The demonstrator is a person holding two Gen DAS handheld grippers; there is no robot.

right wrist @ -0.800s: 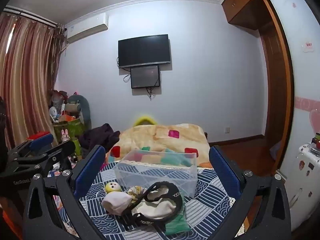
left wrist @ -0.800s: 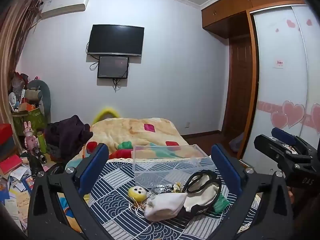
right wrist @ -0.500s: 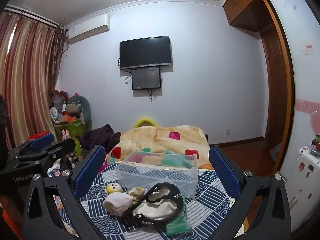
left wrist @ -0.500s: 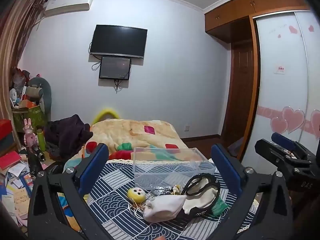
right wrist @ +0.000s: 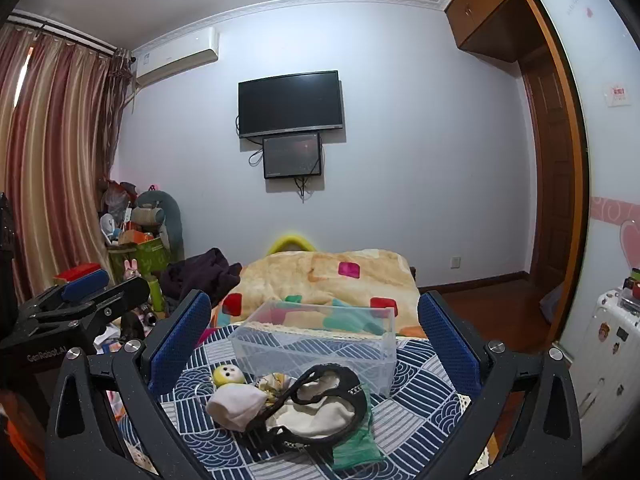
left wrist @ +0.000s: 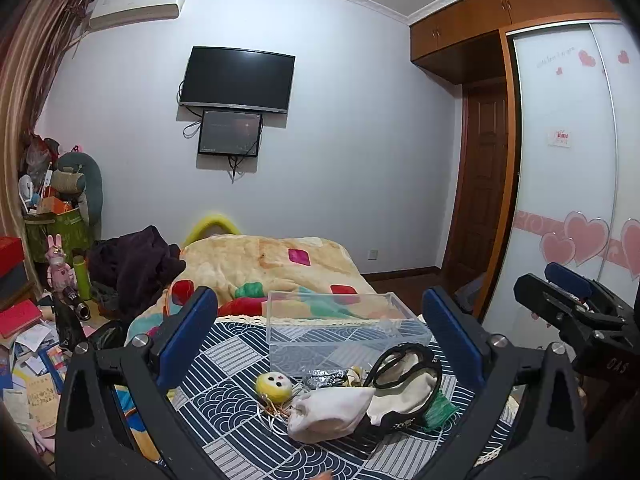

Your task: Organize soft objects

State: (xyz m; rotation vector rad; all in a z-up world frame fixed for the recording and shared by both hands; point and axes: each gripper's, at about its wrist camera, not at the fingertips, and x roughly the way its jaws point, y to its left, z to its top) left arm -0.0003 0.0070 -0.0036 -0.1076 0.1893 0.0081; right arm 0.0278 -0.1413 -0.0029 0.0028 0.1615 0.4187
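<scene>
A pile of soft things lies on a blue patterned cloth (left wrist: 224,400): a white sock-like bundle (left wrist: 330,410), a cream cloth with a black band (left wrist: 408,388), a green cloth (left wrist: 440,410), a yellow plush ball (left wrist: 274,384). An empty clear plastic box (left wrist: 344,328) stands just behind them. My left gripper (left wrist: 320,336) is open and empty, above and short of the pile. My right gripper (right wrist: 314,340) is open and empty, also short of the pile (right wrist: 304,404) and the box (right wrist: 320,336). Each gripper shows at the other view's edge.
A bed with an orange patterned blanket (left wrist: 264,260) lies behind the cloth. Dark clothes (left wrist: 136,264) and clutter with books and toys (left wrist: 36,300) fill the left. A wardrobe with hearts (left wrist: 568,200) and a white suitcase (right wrist: 608,360) stand right.
Both views have shifted slightly; the pile and box sit a little lower and nearer in frame. Both grippers stay open and nothing on the cloth has moved.
</scene>
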